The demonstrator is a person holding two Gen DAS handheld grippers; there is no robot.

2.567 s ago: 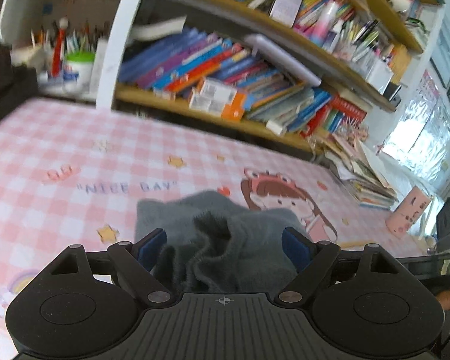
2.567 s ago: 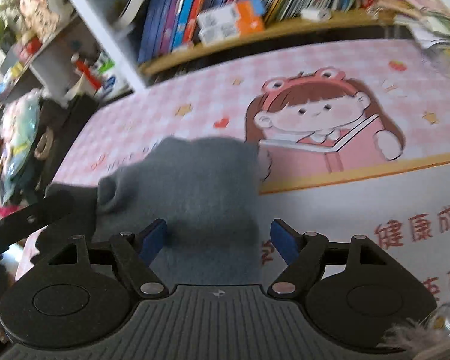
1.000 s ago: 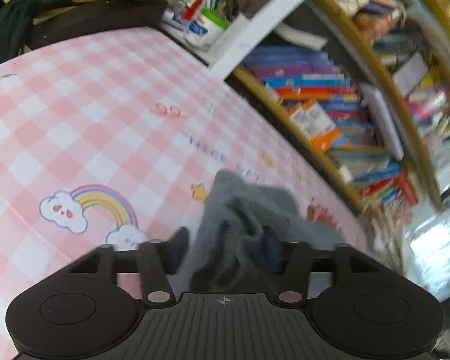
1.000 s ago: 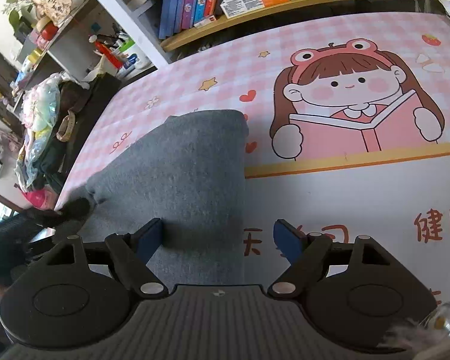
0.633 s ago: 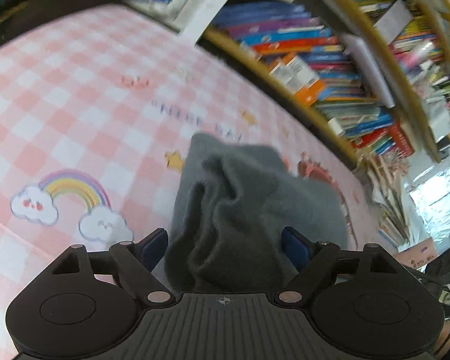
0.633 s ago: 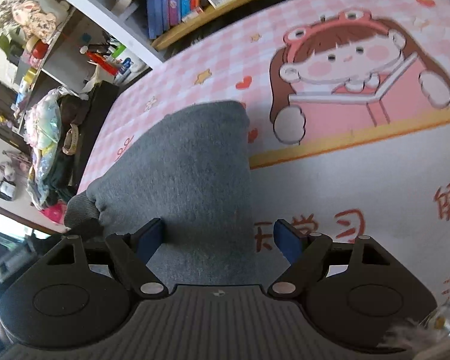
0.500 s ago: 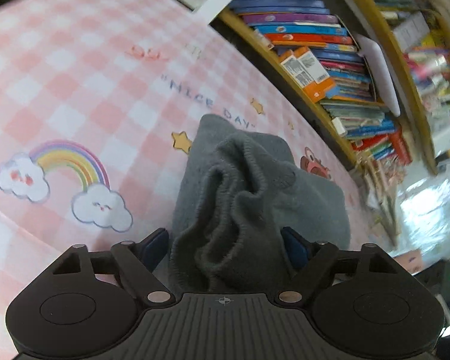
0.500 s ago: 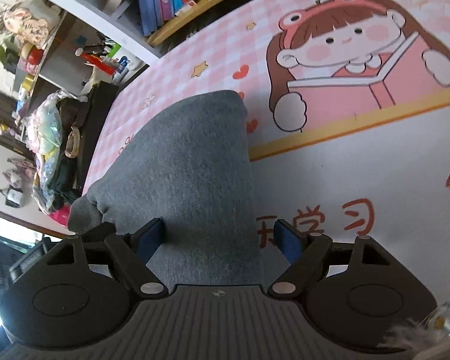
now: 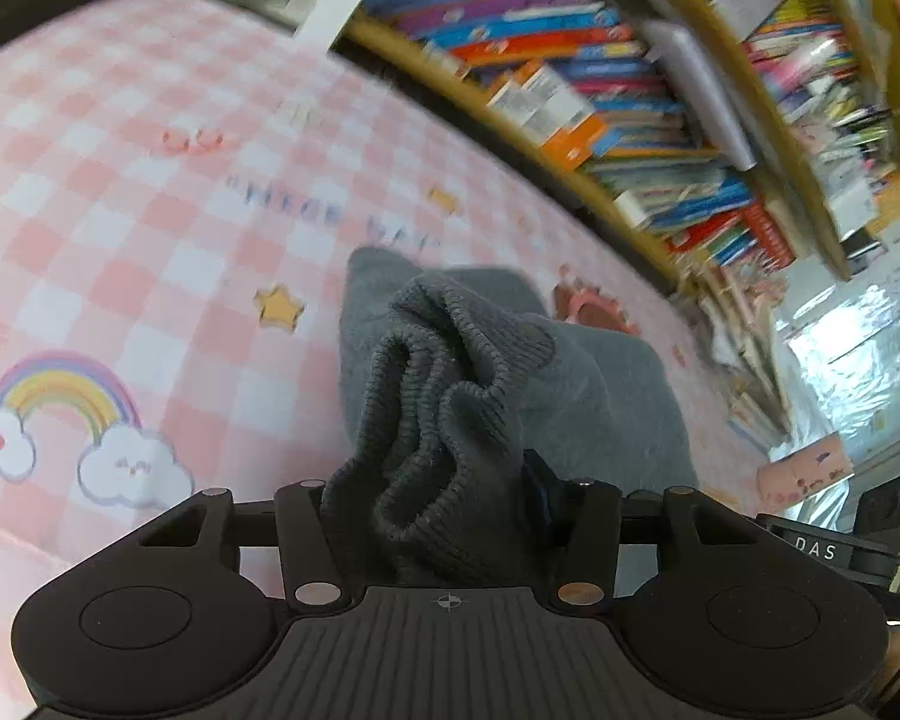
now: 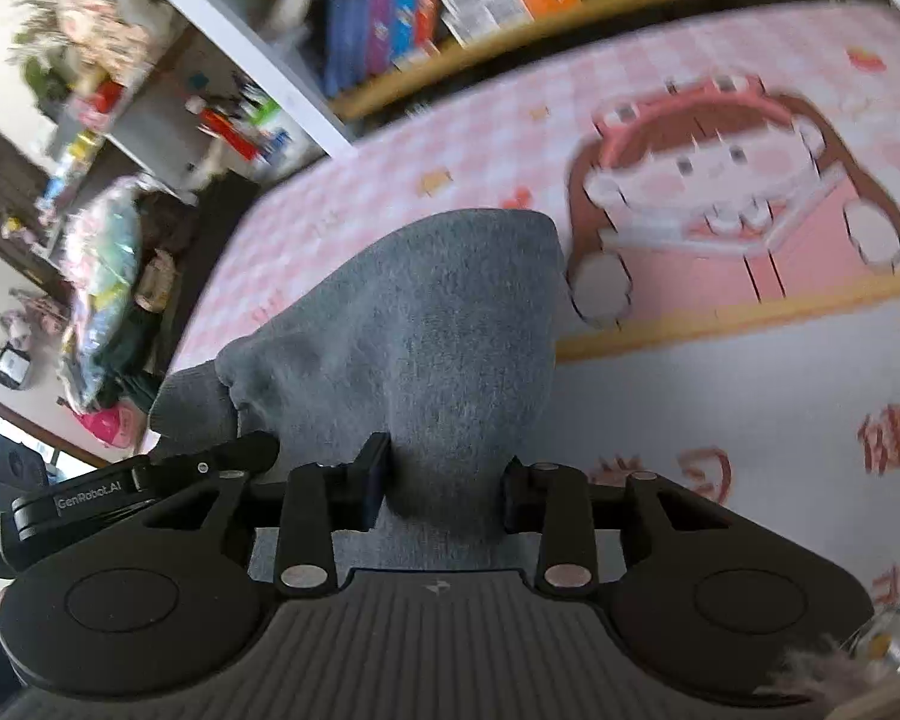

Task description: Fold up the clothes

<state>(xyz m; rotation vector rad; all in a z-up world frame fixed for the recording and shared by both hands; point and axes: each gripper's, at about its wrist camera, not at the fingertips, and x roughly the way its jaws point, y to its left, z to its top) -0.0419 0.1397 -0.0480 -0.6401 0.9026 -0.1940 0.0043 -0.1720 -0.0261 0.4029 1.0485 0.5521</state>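
On the pink-and-white checked mat, with its printed rainbow and clouds off to my left, I see the grey knitted garment bunched up right in front of me. My left gripper is pinched tight on a thick wad of its ribbed edge, the folds crowding up between the fingers. Behind it runs the wooden bookshelf packed with coloured books, blurred.

Over to the right-hand camera now: same grey knit, smooth side up, draped forward across the mat and ending near the cartoon girl with the book printed there. My right gripper is clamped on the near end of the cloth, fabric filling the narrow gap between the jaws. At its left I can see the other black tool lying close alongside, touching the ribbed cuff. Red characters sit on the white strip of mat to the right, clear of the garment.
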